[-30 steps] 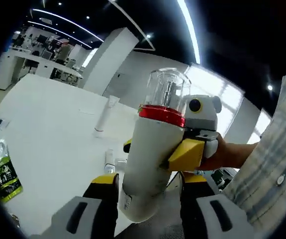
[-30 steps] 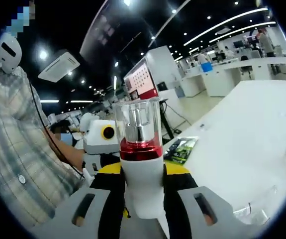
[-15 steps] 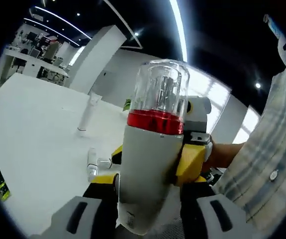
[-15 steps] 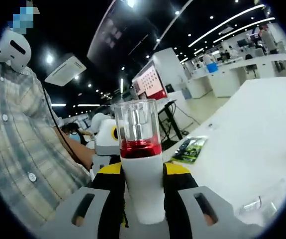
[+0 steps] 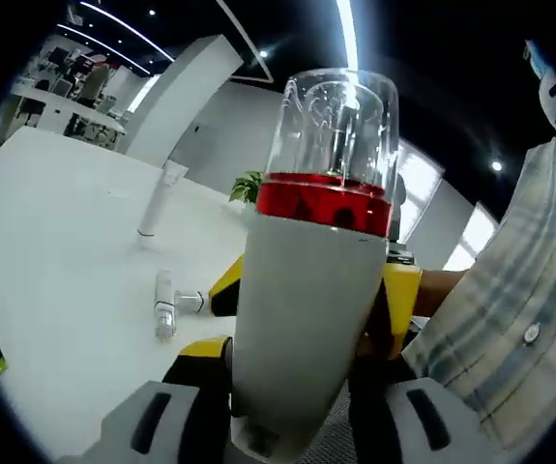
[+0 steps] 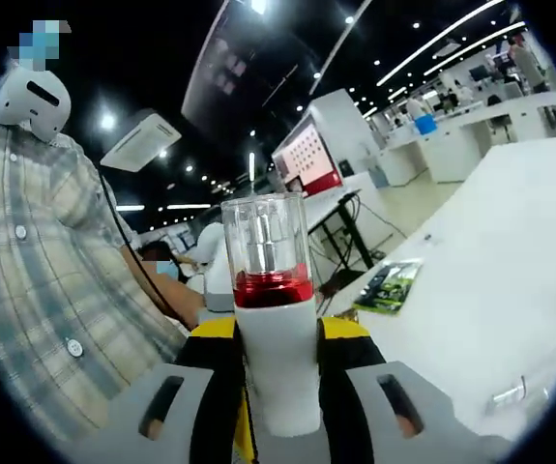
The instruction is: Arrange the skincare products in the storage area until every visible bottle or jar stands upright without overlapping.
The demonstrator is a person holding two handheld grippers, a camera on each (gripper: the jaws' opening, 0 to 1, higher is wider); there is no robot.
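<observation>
A white bottle point(image 5: 302, 290) with a red band and a clear cap is held up in the air above a white table point(image 5: 55, 242). In the left gripper view my left gripper point(image 5: 287, 356) is shut on its lower end. The right gripper point(image 5: 314, 290) comes in from the right and clamps the bottle's middle with yellow fingers point(image 5: 403, 295). In the right gripper view the same bottle point(image 6: 276, 358) stands upright between the pads of my right gripper point(image 6: 278, 331), which is shut on it.
An upright white tube point(image 5: 157, 198) and a small bottle point(image 5: 166, 307) lying on its side are on the table. A green sachet point(image 6: 389, 285) lies on the table point(image 6: 490, 271), and a small clear item point(image 6: 510, 394) lies flat. A person's plaid shirt point(image 6: 36, 290) is close by.
The bottle has come closer to the left camera and looks larger. Both views have shifted with the hands. Both grippers have kept hold of the bottle.
</observation>
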